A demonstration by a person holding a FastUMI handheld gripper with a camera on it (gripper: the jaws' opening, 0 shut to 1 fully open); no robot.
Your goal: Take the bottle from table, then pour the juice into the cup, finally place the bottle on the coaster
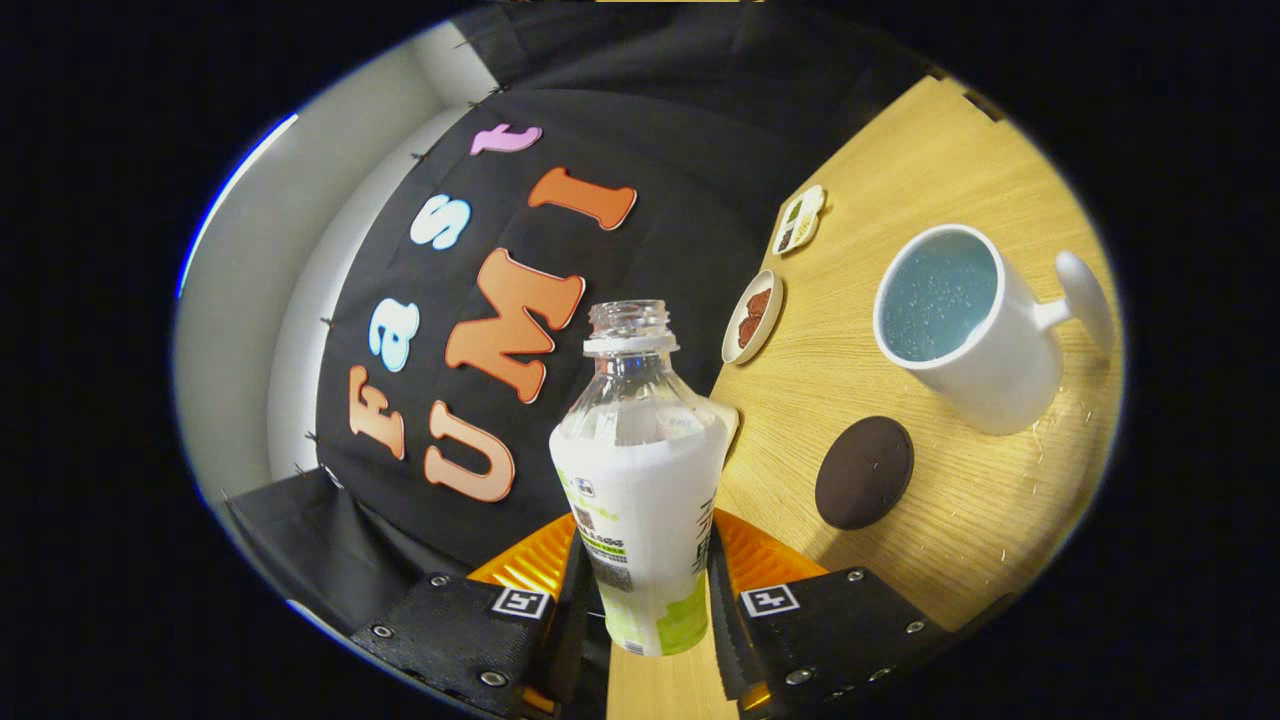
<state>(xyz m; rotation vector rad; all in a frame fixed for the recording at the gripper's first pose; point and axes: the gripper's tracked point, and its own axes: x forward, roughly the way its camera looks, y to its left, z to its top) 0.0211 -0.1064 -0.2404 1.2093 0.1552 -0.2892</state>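
I'm seeing the wooden table (930,180) tilting across the right half of the frame, so I'm judging the rig is rolling into the pour. The white mug (975,325) is sitting right of centre with bluish liquid already showing inside, handle pointing to the right edge. The uncapped juice bottle (640,470) is standing at lower centre, the gripper (645,600) clamping it at the labelled body, both fingers pressing its sides. The dark round coaster (864,472) is lying between bottle and mug, apart from both. Two small snack dishes (752,316) are sitting beyond it.

For this step I'm aiming the bottle mouth over the mug rim, rolling slowly, keeping the squeeze steady so the thin plastic isn't slipping or buckling.
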